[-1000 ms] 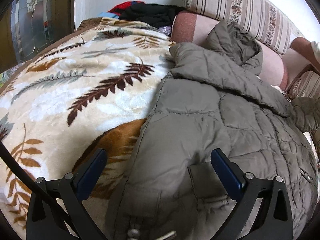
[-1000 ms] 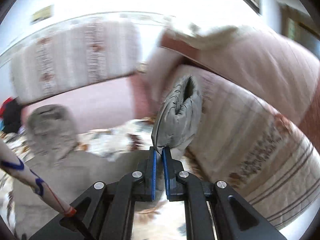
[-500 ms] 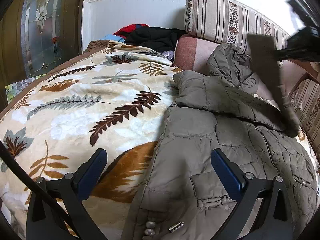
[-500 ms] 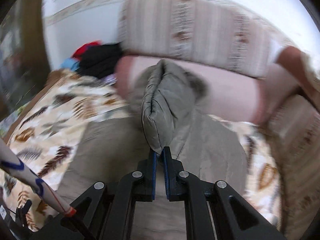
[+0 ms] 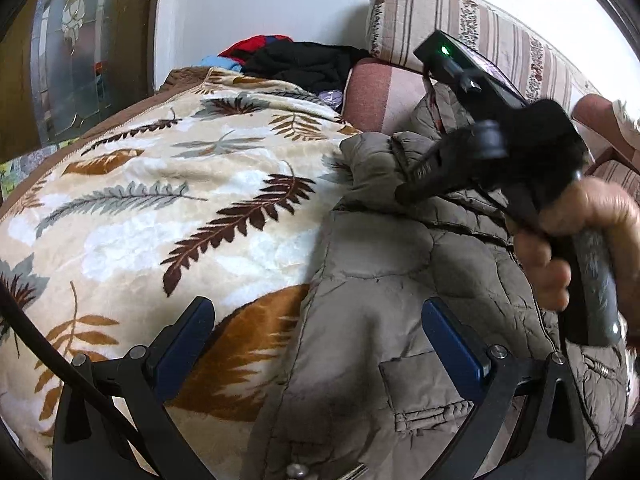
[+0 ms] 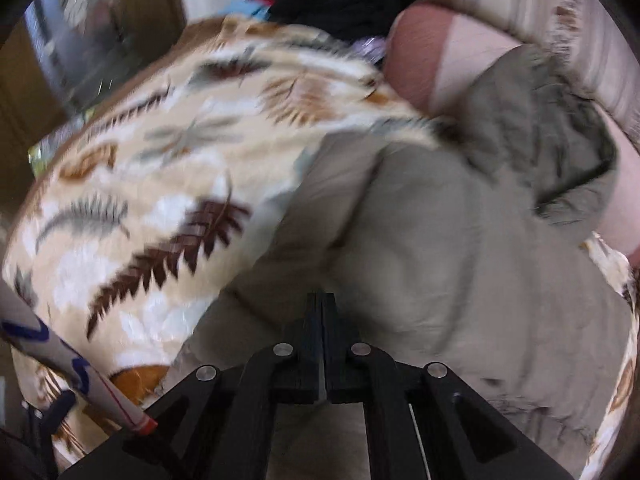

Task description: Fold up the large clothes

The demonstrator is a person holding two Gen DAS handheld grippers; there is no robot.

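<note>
The left tongs (image 5: 320, 344) are angled downward over the near hem of the jacket (image 5: 400, 320), their jaws spread wide, one blue pad over the blanket (image 5: 160, 220) and the other over the jacket front; nothing lies between them. The right tongs (image 6: 321, 312) point steeply down at the jacket with jaws pressed together. Whether any fabric is caught between them cannot be told; the right wrist view is blurred. In the left wrist view the right unit appears at the right edge, tilted nose-down over the jacket's collar area, with a bare hand (image 5: 568, 248) wrapped round its handle.

The blanket, cream with brown and grey leaf prints, covers the sofa seat. A striped back cushion (image 5: 460, 16) and a pink cushion (image 5: 380, 96) stand behind the jacket. A pile of black, red and blue clothes (image 5: 296, 60) sits at the far end of the blanket, well apart from the jacket. A cable crosses the lower left corner of the left wrist view.

The jacket is olive-grey, quilted and puffy, and lies on the right part of the blanket, hood (image 6: 552, 128) against the pink cushion. A folded portion lies across its upper body. A flap pocket (image 5: 424, 396) and metal snaps show near the hem.
</note>
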